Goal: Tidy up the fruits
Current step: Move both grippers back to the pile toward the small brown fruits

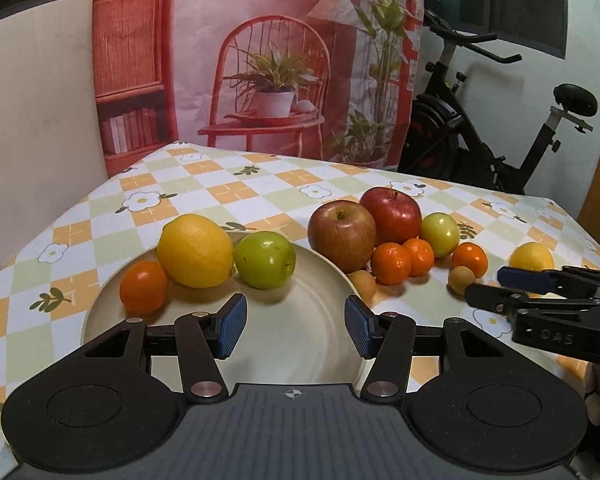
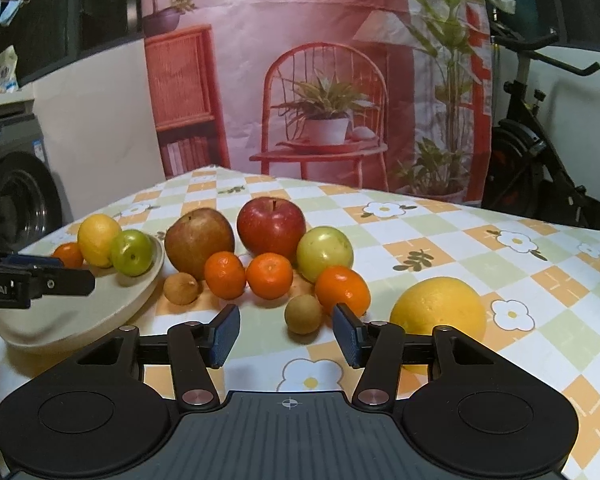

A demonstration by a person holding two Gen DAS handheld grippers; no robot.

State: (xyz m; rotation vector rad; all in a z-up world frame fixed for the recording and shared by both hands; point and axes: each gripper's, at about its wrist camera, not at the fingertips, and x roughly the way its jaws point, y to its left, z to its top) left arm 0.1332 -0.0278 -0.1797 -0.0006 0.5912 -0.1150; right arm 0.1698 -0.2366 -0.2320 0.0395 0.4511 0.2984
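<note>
My right gripper (image 2: 286,334) hangs low with its jaws apart and empty, lined up on the small brown fruit (image 2: 303,313) just ahead, while my left gripper (image 1: 296,326), also apart and empty, waits over the plate (image 1: 300,360), which holds a lemon (image 1: 195,251), a green fruit (image 1: 265,254) and a small orange (image 1: 143,287).

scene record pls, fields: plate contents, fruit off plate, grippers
plate: cream, on checked tablecloth
on plate: lemon, green apple, small orange
off plate: two red apples, pale green apple, three small oranges, two small brown fruits, large yellow citrus
left gripper: open, empty, over plate
right gripper: open, empty, near the right-hand brown fruit
</note>
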